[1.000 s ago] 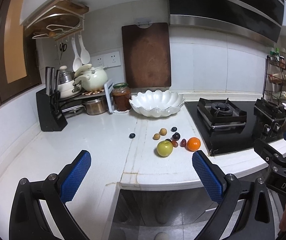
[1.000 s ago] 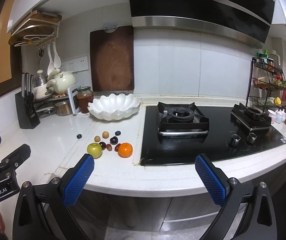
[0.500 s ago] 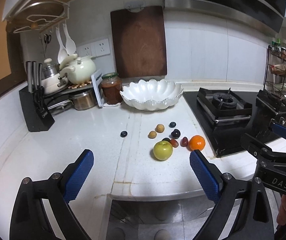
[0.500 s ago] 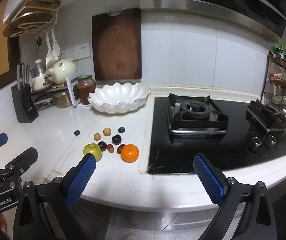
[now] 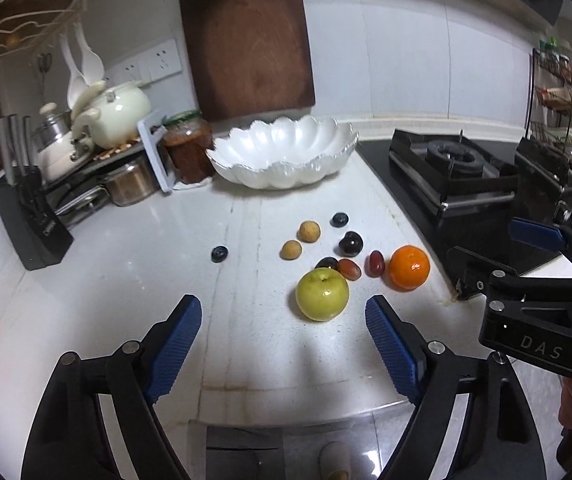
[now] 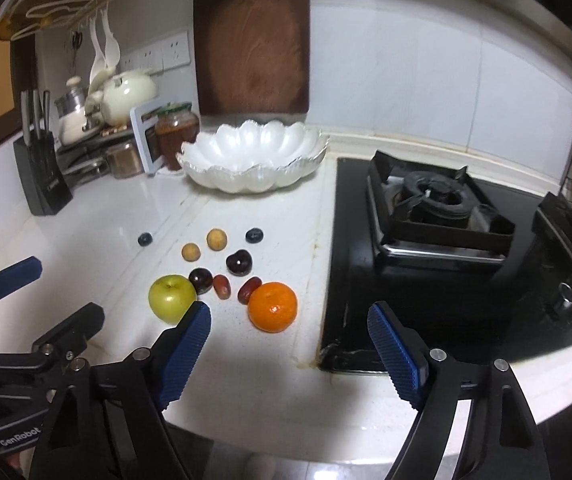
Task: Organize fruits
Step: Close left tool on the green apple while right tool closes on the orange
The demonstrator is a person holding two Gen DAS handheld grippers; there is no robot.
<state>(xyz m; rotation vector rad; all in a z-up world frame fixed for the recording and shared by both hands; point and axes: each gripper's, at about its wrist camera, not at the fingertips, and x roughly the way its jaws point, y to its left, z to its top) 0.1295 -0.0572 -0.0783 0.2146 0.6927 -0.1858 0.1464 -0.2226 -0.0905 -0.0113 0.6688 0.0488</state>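
A green apple (image 5: 322,295), an orange (image 5: 409,267), dark plums, red grapes, two tan longans (image 5: 309,231) and two blueberries (image 5: 219,253) lie loose on the white counter. A white scalloped bowl (image 5: 286,156) stands empty behind them. My left gripper (image 5: 283,332) is open and empty, just in front of the apple. My right gripper (image 6: 290,344) is open and empty, in front of the orange (image 6: 272,306), with the apple (image 6: 171,297) by its left finger. The bowl (image 6: 253,160) shows at the back.
A black gas hob (image 6: 442,216) sits right of the fruit. A knife block (image 5: 31,224), pots, a kettle (image 5: 119,114) and a jar (image 5: 187,150) line the back left. A wooden cutting board (image 5: 247,38) leans on the wall. A spice rack (image 5: 566,92) stands far right.
Both grippers have moved forward and down toward the fruit, which now looks larger and closer. Both stay open. The fruit has not moved.
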